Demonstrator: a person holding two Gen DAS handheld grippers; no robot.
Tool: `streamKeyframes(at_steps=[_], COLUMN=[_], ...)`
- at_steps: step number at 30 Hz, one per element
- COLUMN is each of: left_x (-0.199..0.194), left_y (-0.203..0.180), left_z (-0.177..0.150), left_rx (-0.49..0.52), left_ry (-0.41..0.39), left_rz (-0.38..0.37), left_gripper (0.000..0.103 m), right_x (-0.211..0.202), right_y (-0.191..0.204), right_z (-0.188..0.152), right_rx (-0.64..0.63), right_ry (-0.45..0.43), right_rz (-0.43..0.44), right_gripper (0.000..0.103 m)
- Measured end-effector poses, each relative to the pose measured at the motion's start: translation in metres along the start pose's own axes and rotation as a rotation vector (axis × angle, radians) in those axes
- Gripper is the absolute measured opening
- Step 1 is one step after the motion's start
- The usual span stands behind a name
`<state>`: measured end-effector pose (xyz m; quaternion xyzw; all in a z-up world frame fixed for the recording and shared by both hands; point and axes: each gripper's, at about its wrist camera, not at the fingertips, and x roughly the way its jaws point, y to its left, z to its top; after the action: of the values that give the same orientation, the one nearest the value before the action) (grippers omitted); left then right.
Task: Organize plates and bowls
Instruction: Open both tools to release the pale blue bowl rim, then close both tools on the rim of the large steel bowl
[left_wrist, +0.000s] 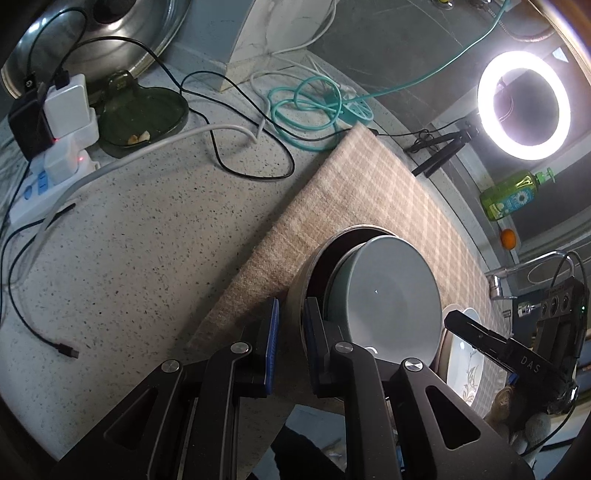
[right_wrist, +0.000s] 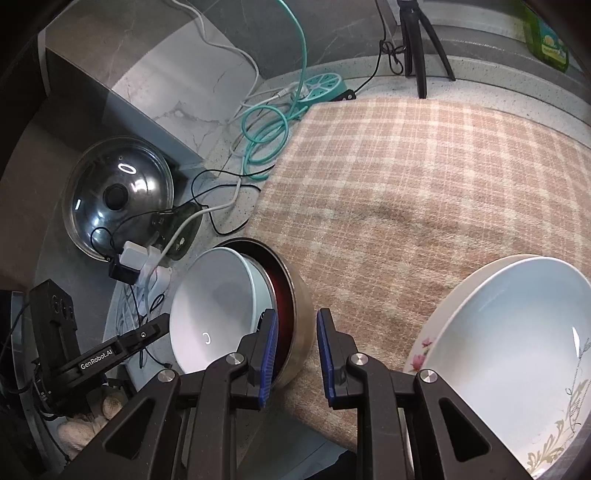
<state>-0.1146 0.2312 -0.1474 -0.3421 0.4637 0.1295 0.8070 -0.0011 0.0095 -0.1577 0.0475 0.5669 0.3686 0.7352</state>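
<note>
Two bowls nest tipped on edge at the cloth's (right_wrist: 424, 177) near corner: grey bowl (left_wrist: 391, 295) inside metal bowl (right_wrist: 295, 325), mouths facing nine o'clock in my right view. My left tongs (left_wrist: 290, 339) and right tongs (right_wrist: 297, 354) each straddle the metal rim, seemingly unclamped. Plate (right_wrist: 517, 354) lies at four o'clock; bare cloth beyond.

Harsh glare from the ring light (left_wrist: 523, 105), dim vignetted corners, strong fisheye bending at edges.

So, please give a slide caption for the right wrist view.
Right claw straddles metal bowl rim; floral plate waits on checked cloth.
</note>
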Motion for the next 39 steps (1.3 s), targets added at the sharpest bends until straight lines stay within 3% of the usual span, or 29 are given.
streamKeyframes(at_steps=[26, 29, 39], left_x=[0.02, 0.02, 0.021], left_y=[-0.01, -0.012, -0.01], left_z=[0.002, 0.002, 0.002], left_rx=[0.051, 0.057, 0.05], left_ry=[0.053, 0.051, 0.051], left_rz=[0.013, 0.017, 0.012], left_gripper=[0.006, 0.006, 0.006], right_x=[0.023, 0.023, 0.026], right_y=[-0.002, 0.0, -0.007], right_z=[0.003, 0.003, 0.004], right_rx=[0.015, 0.007, 0.049], right_ry=[0.052, 0.061, 0.088], right_rz=[-0.022, -0.02, -0.008], right_gripper=[0.019, 0.012, 0.009])
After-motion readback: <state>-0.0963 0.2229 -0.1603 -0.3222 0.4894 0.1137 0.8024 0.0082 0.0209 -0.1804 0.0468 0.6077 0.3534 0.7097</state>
